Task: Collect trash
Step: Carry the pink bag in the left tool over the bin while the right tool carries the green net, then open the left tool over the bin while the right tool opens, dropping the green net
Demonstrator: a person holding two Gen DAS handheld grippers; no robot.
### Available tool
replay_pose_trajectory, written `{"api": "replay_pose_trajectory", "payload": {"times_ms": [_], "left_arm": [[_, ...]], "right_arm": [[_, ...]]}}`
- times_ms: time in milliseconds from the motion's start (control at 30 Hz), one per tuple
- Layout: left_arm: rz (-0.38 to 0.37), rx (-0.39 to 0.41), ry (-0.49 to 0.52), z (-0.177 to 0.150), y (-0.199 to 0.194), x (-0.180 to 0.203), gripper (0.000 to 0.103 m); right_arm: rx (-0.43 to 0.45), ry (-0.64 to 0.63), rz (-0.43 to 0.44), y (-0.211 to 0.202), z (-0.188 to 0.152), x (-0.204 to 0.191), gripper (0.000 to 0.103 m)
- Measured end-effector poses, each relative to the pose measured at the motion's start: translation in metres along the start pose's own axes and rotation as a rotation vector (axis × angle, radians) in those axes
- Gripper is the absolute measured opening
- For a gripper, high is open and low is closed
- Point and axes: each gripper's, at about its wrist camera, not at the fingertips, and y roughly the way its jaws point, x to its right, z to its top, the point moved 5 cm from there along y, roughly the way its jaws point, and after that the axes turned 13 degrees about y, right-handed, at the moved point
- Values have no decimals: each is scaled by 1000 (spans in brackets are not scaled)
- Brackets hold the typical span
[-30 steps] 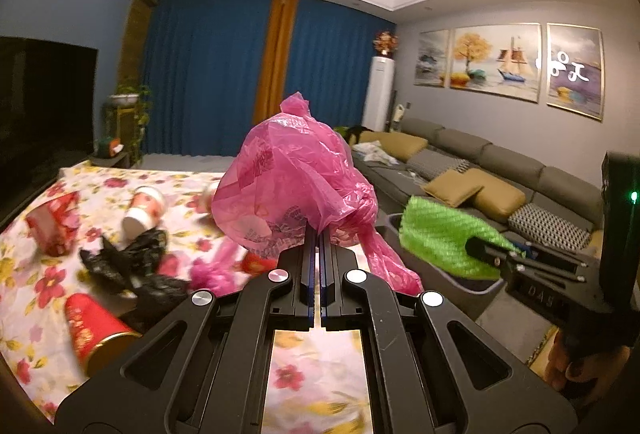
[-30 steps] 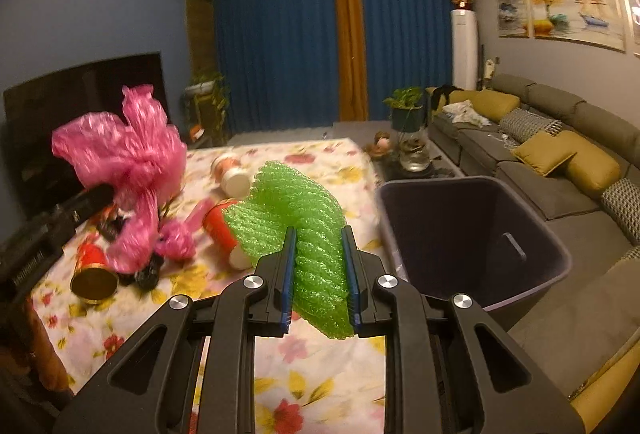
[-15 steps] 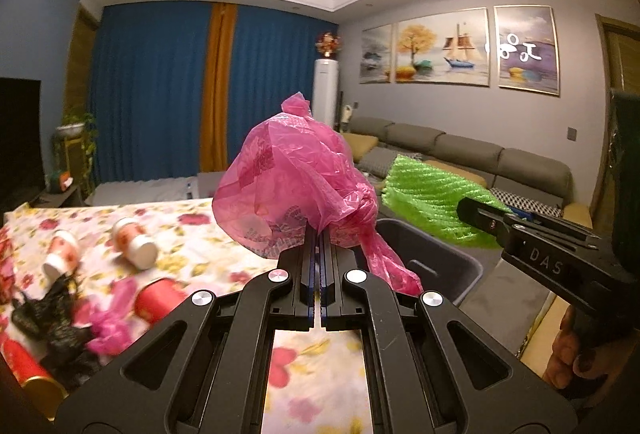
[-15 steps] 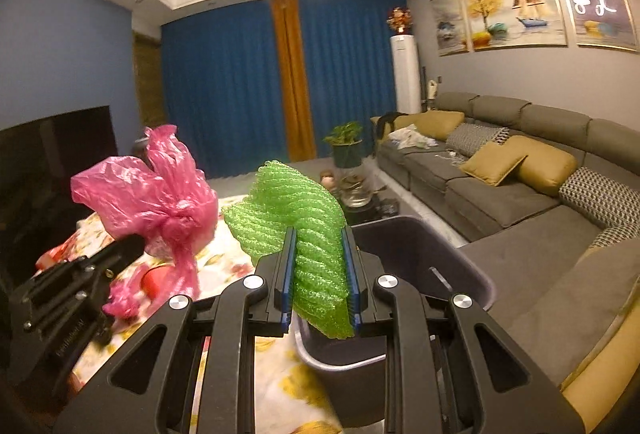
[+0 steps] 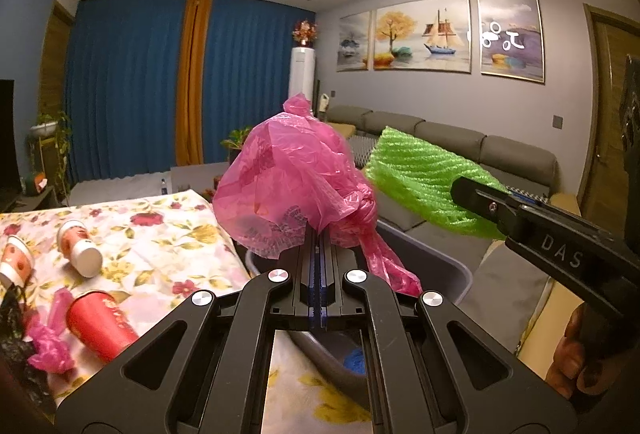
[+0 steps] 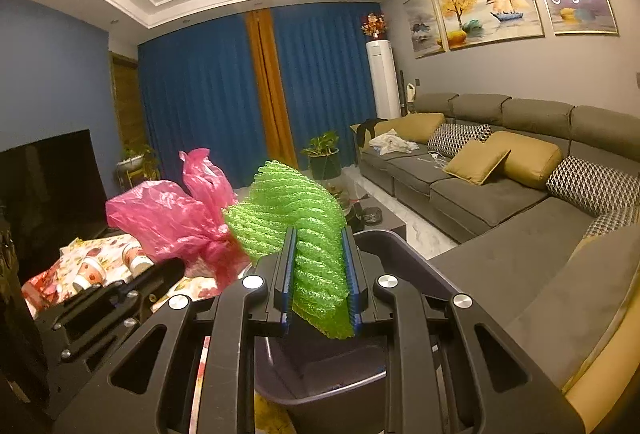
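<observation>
My left gripper (image 5: 319, 246) is shut on a knotted pink plastic bag (image 5: 292, 186) and holds it in the air over the near rim of the dark grey bin (image 5: 448, 266). My right gripper (image 6: 318, 254) is shut on a green foam net sleeve (image 6: 296, 210) and holds it above the same bin (image 6: 404, 254). The pink bag (image 6: 172, 214) and the left gripper's body show at the left of the right wrist view. The green sleeve (image 5: 424, 186) and the right gripper's body show at the right of the left wrist view. Something blue (image 5: 354, 360) lies in the bin.
The table with a floral cloth (image 5: 160, 234) lies left of the bin. On it lie a red cup (image 5: 100, 322), two paper cups (image 5: 80, 250), pink scraps (image 5: 44, 350) and black bags (image 5: 12, 318). A grey sofa (image 6: 500, 194) runs along the right wall.
Both grippers have swung to the right, away from the table, and now hold the pink bag and the green sleeve over the bin. Both stay shut.
</observation>
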Motion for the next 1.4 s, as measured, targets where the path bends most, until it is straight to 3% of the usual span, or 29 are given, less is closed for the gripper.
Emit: {"api": "replay_pose_trajectory", "payload": {"times_ms": [433,767,867,1000,1133,1400], "left_arm": [[-41,-41,-21,-12,41,2,1],[-108,-70,-47,-19,56,0,5],[-105,-76,-47,-21,57,-1,15],[-76,-79,-70,-24,54,-10,43],[-30,-73,-90,-25,44,-22,62],[80,-68,-88,-25,12,-44,85]], "right_arm": [[3,6,-10,20,0,5,25],[11,33,-3,25,5,9,33],[11,34,-9,26,7,11,36],[22,27,-17,24,9,9,43],[29,23,-17,21,10,7,48],[20,18,-20,8,1,3,70]]}}
